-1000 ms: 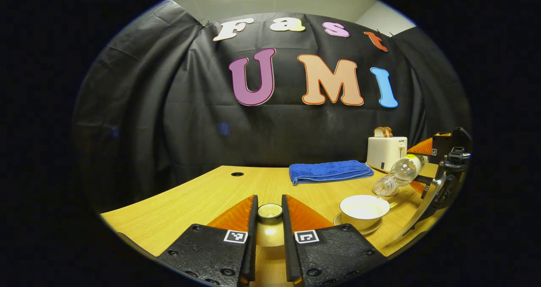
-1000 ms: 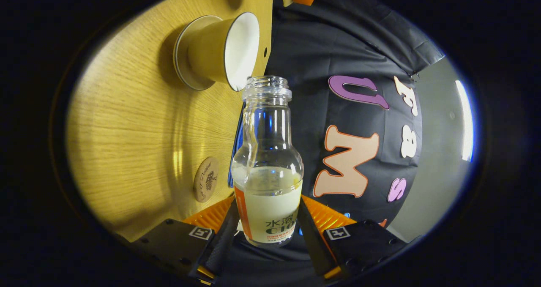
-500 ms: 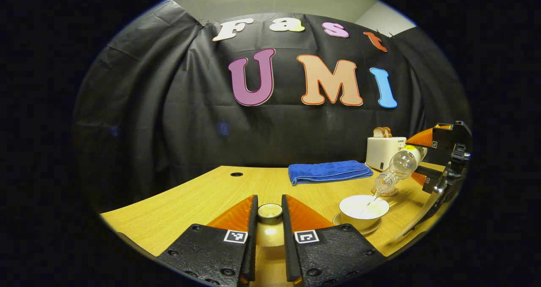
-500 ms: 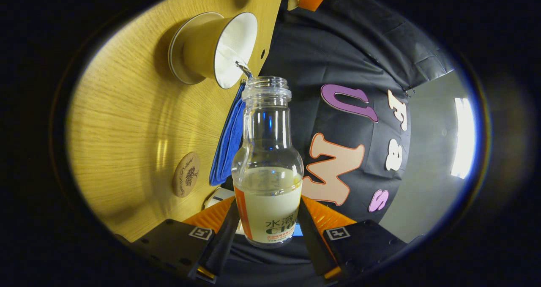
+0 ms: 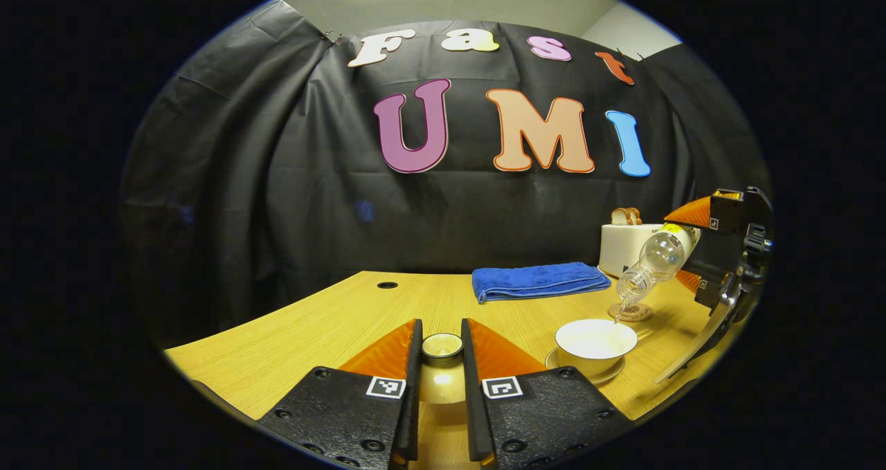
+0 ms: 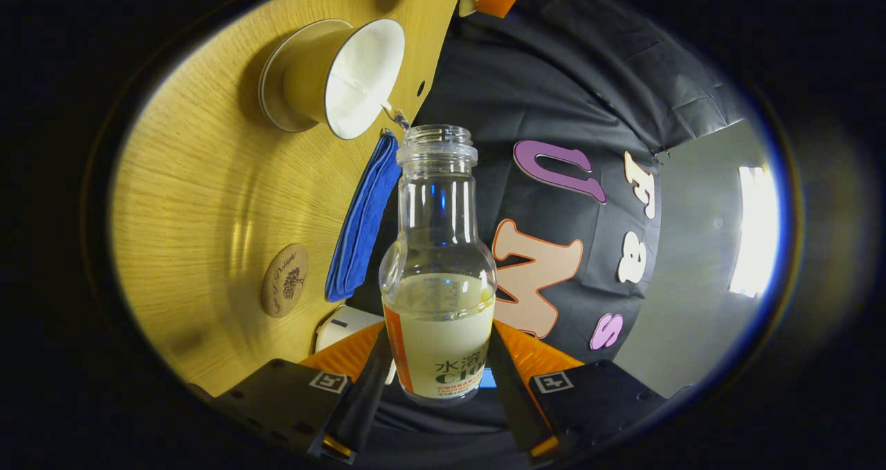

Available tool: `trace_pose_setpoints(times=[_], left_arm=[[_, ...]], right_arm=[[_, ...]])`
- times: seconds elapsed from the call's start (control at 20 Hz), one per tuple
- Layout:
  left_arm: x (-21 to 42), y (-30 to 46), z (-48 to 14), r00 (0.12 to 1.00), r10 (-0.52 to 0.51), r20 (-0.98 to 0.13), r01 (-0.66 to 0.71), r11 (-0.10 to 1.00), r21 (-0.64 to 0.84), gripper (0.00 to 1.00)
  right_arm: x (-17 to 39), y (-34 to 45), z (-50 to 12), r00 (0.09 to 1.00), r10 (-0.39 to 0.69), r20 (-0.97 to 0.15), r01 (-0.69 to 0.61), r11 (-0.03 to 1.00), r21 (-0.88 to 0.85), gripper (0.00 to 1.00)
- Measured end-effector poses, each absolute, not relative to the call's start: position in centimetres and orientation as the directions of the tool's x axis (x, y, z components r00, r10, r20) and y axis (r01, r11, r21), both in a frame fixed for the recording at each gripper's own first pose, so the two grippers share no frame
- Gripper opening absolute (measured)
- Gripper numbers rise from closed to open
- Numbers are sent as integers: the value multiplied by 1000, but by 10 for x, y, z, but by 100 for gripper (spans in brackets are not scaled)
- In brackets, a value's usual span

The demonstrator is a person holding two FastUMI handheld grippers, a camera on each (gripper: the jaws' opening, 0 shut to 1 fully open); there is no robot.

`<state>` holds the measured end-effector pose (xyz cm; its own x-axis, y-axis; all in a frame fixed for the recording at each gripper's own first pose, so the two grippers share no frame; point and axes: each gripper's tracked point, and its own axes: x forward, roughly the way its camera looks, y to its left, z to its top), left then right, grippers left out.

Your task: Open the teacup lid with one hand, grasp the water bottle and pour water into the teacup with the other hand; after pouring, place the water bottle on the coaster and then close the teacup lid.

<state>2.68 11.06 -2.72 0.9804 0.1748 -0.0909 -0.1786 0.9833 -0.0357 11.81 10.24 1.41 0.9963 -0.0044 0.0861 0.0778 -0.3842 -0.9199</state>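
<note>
The wooden table (image 5: 332, 318) stands before the black cloth wall, and I see a folded blue towel (image 5: 536, 281) at its far side with a white toaster (image 5: 623, 247) to the right of it. My left claw (image 5: 440, 359) is clenched on the teacup lid (image 5: 441, 346), holding it near me and left of the teacup. The teacup (image 5: 595, 340) sits open on its saucer (image 5: 609, 372) at the right of the table. My right claw (image 6: 436, 387) is grasping the water bottle (image 6: 439, 276) by its labelled base, both fingers pressed on its sides. In the left gripper view the bottle is tilted mouth-down above the cup's far right rim, and a thin stream of water (image 6: 397, 115) runs from the mouth into the cup. The round wooden coaster (image 6: 284, 280) lies on the table just beyond the cup, beneath the bottle.
</note>
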Motion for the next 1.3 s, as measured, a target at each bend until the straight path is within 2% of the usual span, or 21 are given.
trace_pose_setpoints(times=[0.05, 0.1, 0.25, 0.3, 0.65, 0.85, 1.0, 1.05, 1.3], left_arm=[[26, 111, -27, 980, 179, -91, -183, 983, -35, 25], [26, 112, -27, 979, 181, -93, -185, 982, -35, 25], [26, 112, -27, 979, 182, -93, -186, 982, -36, 25], [26, 112, -27, 979, 182, -94, -186, 982, -35, 25], [27, 112, -28, 979, 181, -93, -185, 982, -35, 25], [27, 112, -28, 979, 181, -93, -185, 982, -35, 25], [27, 112, -28, 979, 181, -93, -185, 982, -35, 25], [27, 113, -28, 979, 181, -94, -185, 982, -35, 25], [28, 113, -28, 979, 180, -94, -184, 982, -35, 25]], right_arm=[[118, 105, 14, 996, 4, 91, 85, -394, -915, 83], [119, 108, 17, 995, 16, 100, 97, -410, -907, 80], [120, 112, 16, 994, 32, 105, 108, -448, -887, 82], [121, 110, 13, 994, 33, 102, 106, -450, -886, 79], [119, 120, 13, 990, 75, 117, 139, -523, -841, 81], [121, 122, 14, 988, 93, 124, 155, -535, -831, 80], [122, 126, 16, 985, 113, 131, 172, -549, -818, 83], [122, 128, 16, 985, 112, 130, 170, -547, -819, 80], [123, 134, 18, 982, 130, 133, 184, -556, -810, 81]])
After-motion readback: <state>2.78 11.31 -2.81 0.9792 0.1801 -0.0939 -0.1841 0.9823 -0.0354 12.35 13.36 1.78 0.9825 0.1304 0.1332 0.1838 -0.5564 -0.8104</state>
